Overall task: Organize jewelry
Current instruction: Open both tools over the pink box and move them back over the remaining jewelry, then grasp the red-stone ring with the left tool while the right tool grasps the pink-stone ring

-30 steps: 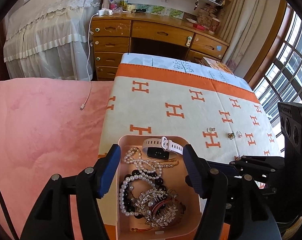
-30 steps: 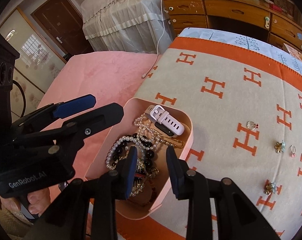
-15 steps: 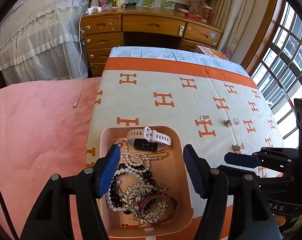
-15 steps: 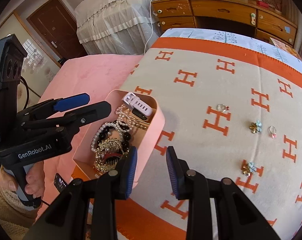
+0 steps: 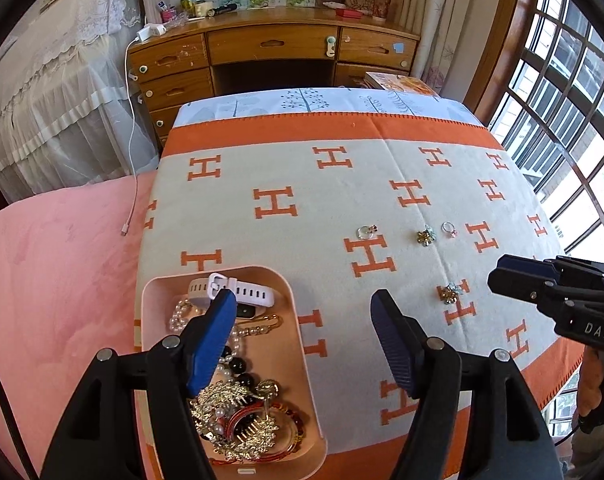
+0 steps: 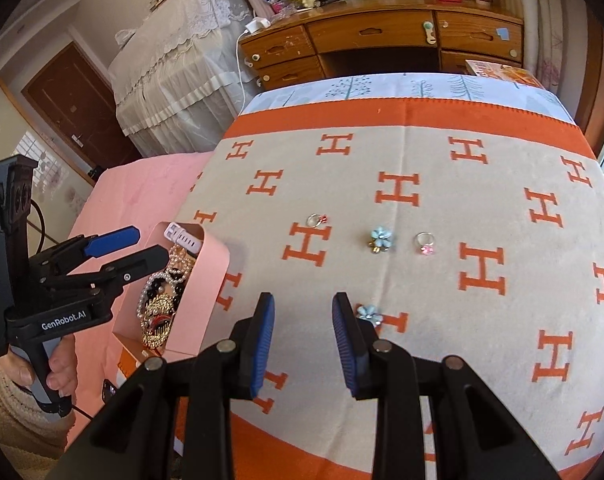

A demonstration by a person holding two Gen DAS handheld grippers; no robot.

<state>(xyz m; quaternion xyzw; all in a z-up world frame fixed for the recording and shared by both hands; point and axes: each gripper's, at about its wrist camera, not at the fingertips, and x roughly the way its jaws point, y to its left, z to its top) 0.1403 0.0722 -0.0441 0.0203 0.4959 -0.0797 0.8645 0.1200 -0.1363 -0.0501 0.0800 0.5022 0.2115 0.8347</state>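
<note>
We're holding the left gripper (image 5: 303, 306) spread wide and empty over the right rim of the pink tray (image 5: 298, 320), which is sitting at the blanket's (image 5: 302, 184) near-left corner, packed with jewelry. We're hovering the right gripper (image 6: 302, 312) parted, gripping nothing, its right finger just beside a blue flower earring (image 6: 369, 313). 3 more pieces are lying in a row mid-blanket: ring (image 6: 315, 220), flower earring (image 6: 380, 239), pink-stone ring (image 6: 424, 242). Bare blanket is running beyond them to the far orange border.

A wooden desk (image 5: 274, 46) with drawers stands at twelve o'clock, a lace-draped bed (image 5: 54, 92) at ten (white charging cable (image 5: 132, 136) trailing down), barred windows (image 5: 561, 92) at two, brown door (image 6: 74, 108) left.
</note>
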